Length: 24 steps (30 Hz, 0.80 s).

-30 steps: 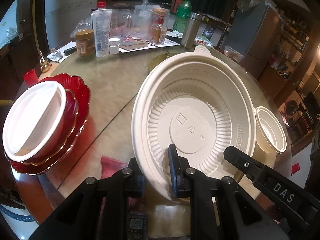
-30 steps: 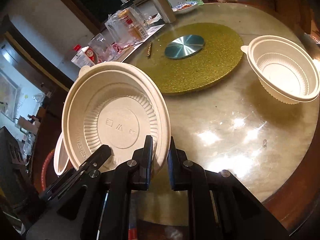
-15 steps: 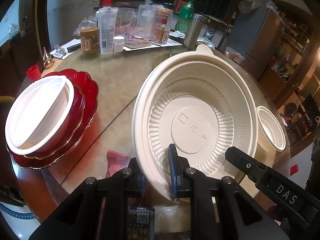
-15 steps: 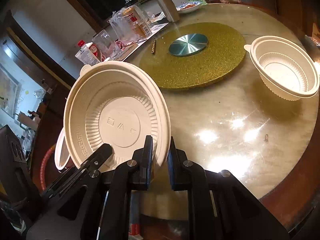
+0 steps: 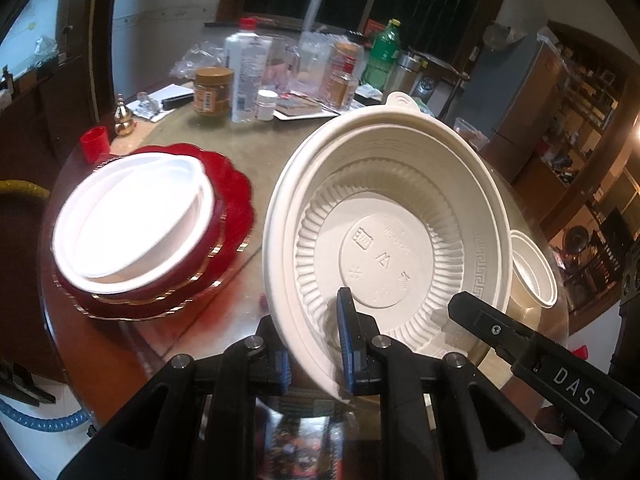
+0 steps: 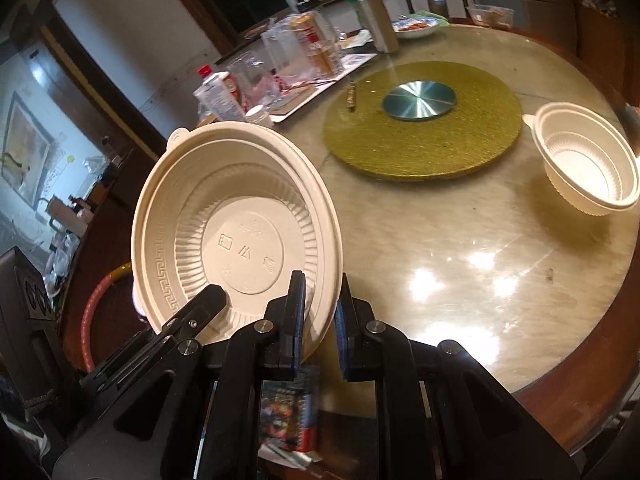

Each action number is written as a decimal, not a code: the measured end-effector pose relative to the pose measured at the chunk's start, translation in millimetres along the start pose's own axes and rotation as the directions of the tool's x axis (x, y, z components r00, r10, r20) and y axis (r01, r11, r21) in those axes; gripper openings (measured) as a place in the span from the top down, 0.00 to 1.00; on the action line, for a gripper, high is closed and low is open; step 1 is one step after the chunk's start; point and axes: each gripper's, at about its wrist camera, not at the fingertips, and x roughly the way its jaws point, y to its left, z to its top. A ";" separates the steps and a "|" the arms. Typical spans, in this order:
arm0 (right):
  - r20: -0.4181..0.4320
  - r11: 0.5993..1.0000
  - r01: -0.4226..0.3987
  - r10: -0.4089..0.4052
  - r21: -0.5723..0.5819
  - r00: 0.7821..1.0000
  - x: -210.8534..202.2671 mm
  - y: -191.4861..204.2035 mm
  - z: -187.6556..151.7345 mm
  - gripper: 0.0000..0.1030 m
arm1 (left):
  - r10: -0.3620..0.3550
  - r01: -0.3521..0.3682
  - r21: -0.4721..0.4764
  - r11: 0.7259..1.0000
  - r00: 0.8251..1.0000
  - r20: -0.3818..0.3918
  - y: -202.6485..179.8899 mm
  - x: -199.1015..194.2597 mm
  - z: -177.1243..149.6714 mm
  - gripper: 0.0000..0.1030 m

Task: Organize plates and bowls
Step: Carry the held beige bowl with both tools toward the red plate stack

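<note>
Jaws of both grippers clamp bowl, hiding rim.

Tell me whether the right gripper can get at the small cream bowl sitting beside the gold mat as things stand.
Probably not yet. The path across the table to the small cream bowl looks free, but the right gripper is already clamped on the rim of the large cream bowl, which the left gripper also grips.

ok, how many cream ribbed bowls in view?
2. The held bowl is tilted, its rim pinched by the left claw and the right claw. The second bowl sits upright on the table. Nested ones may be hidden.
</note>
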 end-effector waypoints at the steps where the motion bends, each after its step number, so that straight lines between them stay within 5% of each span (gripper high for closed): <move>1: 0.001 1.000 -0.005 0.005 -0.009 1.000 -0.7 5.0 -0.7 0.87 | 0.000 0.000 -0.005 1.000 1.000 0.005 2.6 -3.0 -0.2 0.83; 13: -0.024 0.988 -0.067 0.065 -0.136 0.998 9.6 75.2 -3.4 0.87 | 0.041 -0.033 -0.098 0.995 0.996 0.080 57.1 -38.0 5.0 0.83; 24: -0.076 0.968 -0.117 0.102 -0.220 0.992 47.7 142.1 27.6 0.87 | 0.111 -0.094 -0.175 0.980 0.989 0.095 104.0 -44.2 39.7 0.82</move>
